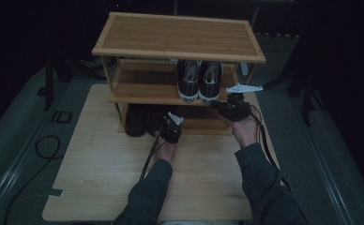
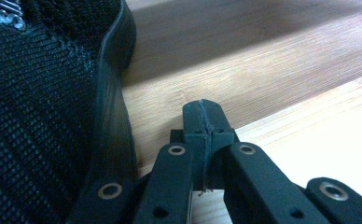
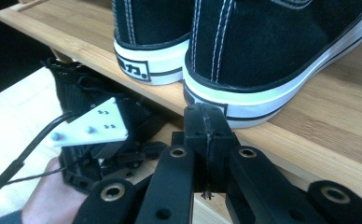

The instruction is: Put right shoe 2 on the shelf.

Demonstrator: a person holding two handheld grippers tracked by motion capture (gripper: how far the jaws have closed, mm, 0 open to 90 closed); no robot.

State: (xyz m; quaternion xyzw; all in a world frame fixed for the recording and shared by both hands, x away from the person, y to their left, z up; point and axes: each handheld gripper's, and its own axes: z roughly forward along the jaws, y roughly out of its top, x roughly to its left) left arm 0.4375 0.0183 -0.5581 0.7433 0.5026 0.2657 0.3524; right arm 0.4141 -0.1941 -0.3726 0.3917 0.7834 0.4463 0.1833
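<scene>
Left claw (image 1: 170, 123) of mine sits just left of centre in the high view, jaws pressed flat together with nothing between them, low at the front of the bottom shelf of the bamboo shoe rack (image 1: 180, 35). In its own view the closed tips (image 2: 202, 122) rest over the light wood, with a black mesh shoe (image 2: 44, 107) at the left edge just beside them, not touched. That dark pair (image 1: 145, 119) stands at the lower left of the rack. Further right, on the middle shelf, stand the black-and-white sneakers (image 1: 200, 79). My right claw (image 1: 221, 106) is at centre right, also shut and empty. In its view the tips (image 3: 206, 126) come just under the right sneaker's white heel (image 3: 235, 100), at the shelf's front edge. The desk (image 1: 105, 173) spreads across the lower frame.
</scene>
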